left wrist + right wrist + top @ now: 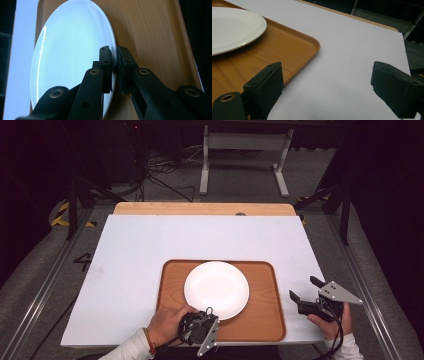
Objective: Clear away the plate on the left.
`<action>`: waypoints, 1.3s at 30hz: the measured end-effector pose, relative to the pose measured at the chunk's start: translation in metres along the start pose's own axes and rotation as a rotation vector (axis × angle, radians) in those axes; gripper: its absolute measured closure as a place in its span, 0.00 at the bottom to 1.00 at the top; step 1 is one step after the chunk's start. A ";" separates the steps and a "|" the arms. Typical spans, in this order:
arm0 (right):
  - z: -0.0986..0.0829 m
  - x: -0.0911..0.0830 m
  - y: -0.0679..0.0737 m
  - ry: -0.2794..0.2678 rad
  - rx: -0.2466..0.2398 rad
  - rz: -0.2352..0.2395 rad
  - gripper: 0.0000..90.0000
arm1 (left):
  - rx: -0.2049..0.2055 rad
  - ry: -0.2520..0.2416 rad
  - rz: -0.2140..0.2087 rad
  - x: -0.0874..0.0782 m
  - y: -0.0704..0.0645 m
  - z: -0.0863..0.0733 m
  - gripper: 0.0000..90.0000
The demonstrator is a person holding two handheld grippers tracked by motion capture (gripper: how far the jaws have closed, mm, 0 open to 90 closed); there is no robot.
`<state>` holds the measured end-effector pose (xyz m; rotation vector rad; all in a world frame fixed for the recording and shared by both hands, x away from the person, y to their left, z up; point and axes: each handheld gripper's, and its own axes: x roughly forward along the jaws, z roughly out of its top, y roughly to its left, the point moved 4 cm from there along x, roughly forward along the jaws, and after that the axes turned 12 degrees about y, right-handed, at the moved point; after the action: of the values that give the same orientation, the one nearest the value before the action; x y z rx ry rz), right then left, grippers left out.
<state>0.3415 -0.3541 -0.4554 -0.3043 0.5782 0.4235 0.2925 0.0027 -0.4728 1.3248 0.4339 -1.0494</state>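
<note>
A round white plate (216, 289) sits in the middle of the wooden tray (265, 320); it is plain, glossy, shallow, with a thin raised rim and nothing on it; in the left gripper view its surface (72, 52) throws back a pale bluish sheen. The tray, orange-brown with rounded corners and a low lip, lies on the white sheet (150, 250) that covers most of the table (205, 209), towards the near edge; a strip of bare wood shows along the far side.

Left gripper (205, 317) is at the plate's near rim, the left hand (167, 322) wrapped round it; the left gripper view has its point of grip (116, 62) right on the rim, one jaw over the top face and one beneath against the tray side, the pads clenched onto the plate's edge.

Right gripper (305, 290) is held by the right hand (332, 322) off the tray's right side, above the white sheet; its jaws are spread wide apart with nothing between them; in the right gripper view (327, 82) the tray's corner (312, 45) lies just beside one jaw, and the plate (234, 27) is farther off.

Beyond the table: grey floor, loose black cables (165, 175), a white frame stand (245, 150); none of it near the plate.
</note>
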 end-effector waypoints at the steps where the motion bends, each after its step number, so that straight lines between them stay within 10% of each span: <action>1: 0.000 0.000 0.000 0.000 0.000 0.000 0.13 | 0.000 0.000 0.000 0.000 0.000 0.000 0.93; 14: 0.000 0.000 0.001 0.001 -0.002 0.001 0.13 | -0.041 -0.063 -0.038 -0.008 0.004 -0.003 0.90; 39: -0.001 0.001 0.002 0.008 -0.013 0.005 0.13 | -0.282 -0.172 0.037 -0.032 0.045 -0.043 0.67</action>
<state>0.3414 -0.3522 -0.4570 -0.3172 0.5845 0.4313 0.3257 0.0498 -0.4331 0.9813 0.4101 -1.0212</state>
